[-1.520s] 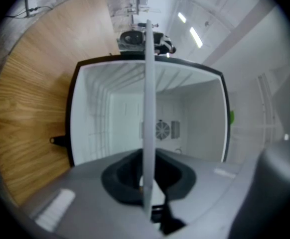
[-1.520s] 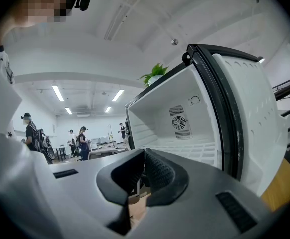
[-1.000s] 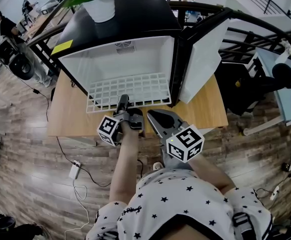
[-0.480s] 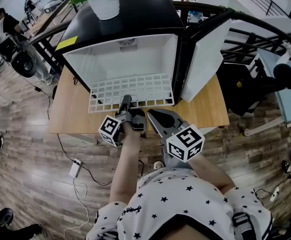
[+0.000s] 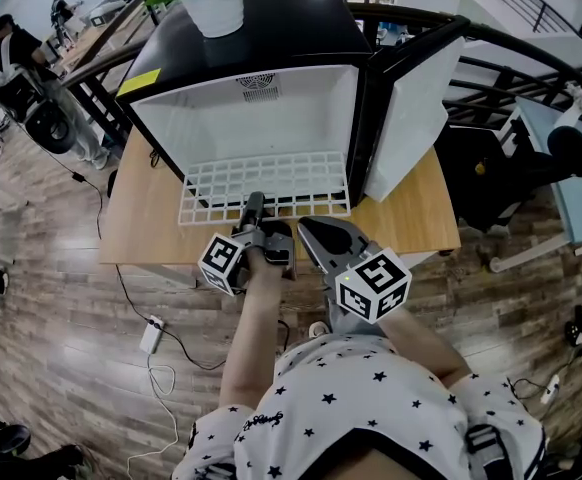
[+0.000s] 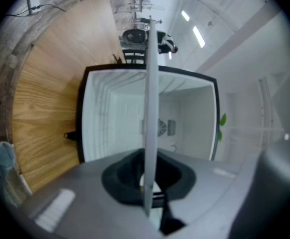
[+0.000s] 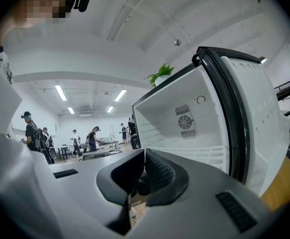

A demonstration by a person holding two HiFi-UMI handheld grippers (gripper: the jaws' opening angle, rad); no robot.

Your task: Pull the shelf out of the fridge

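Observation:
A black-topped mini fridge [image 5: 261,38] stands open on a wooden table [image 5: 136,230], its interior white. The white wire shelf [image 5: 271,180] sticks out of the opening, its front edge over the table. My left gripper [image 5: 254,206] is shut on the middle of that front edge. In the left gripper view the shelf [image 6: 150,103] shows edge-on as a thin white bar that runs down between the jaws of the left gripper [image 6: 147,183]. My right gripper [image 5: 311,232] hovers just right of the left one, in front of the shelf. The right gripper [image 7: 142,172] is shut and holds nothing.
The fridge door [image 5: 406,118] hangs open at the right. A potted plant [image 5: 214,8] stands on the fridge top. A black office chair [image 5: 491,168] is right of the table. A power strip [image 5: 150,337] and cables lie on the wood floor at the left.
The head view has shifted a little. The left gripper keeps its hold on the shelf edge and both grippers stay almost where they were.

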